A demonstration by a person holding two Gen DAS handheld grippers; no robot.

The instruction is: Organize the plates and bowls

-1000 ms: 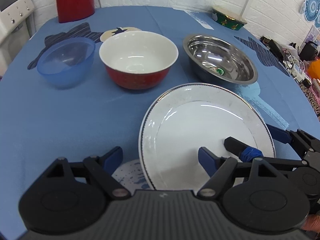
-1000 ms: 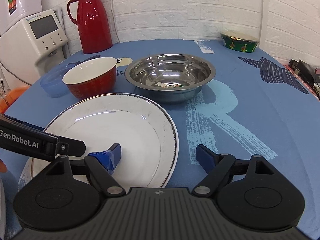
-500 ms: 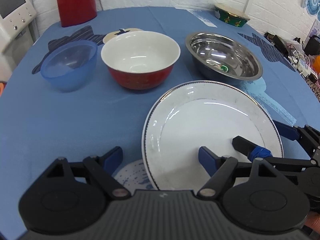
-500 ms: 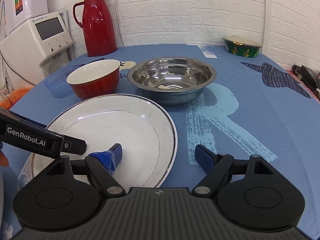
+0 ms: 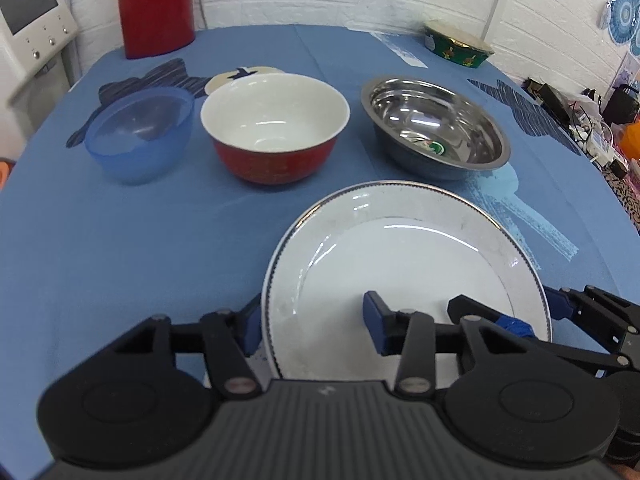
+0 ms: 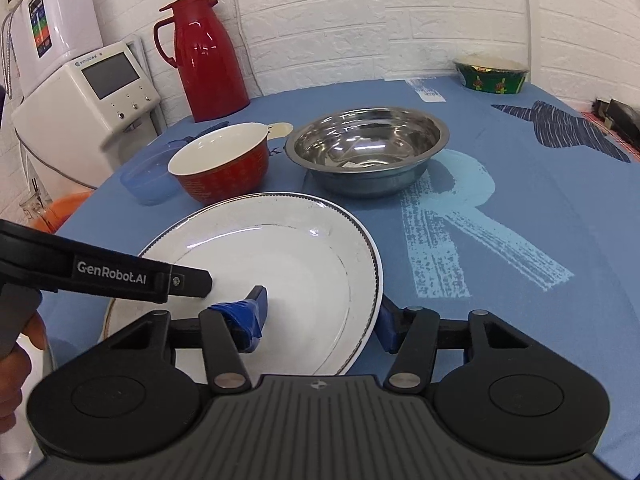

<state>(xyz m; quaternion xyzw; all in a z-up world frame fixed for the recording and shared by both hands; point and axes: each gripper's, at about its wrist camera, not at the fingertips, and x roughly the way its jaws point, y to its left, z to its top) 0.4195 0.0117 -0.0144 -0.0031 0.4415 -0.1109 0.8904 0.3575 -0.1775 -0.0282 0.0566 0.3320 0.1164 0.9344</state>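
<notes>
Left wrist view: left gripper (image 5: 312, 322) low in the frame, fingers spread wide astride the near-left rim of the white plate (image 5: 404, 264), outer finger tucked partly under the rim, inner one over the well. Nothing clamped. Right gripper (image 5: 516, 312) at lower right, likewise spread across the opposite rim. Beyond, across the upper half, blue bowl (image 5: 140, 136), red bowl (image 5: 274, 140) and steel bowl (image 5: 436, 128) in a row on the tablecloth (image 5: 120, 248).

Right wrist view: same plate at centre-left, near edge over a second plate (image 6: 107, 320) that peeks out at lower left; hard to tell whether resting flat on it or tipped. Right fingers apart, rim between them.

Risks: a glazed rim pinched from two sides, likely to slip or tilt if one side closes or lifts first; a knock against the plate beneath; a forward slide into the red bowl.
</notes>
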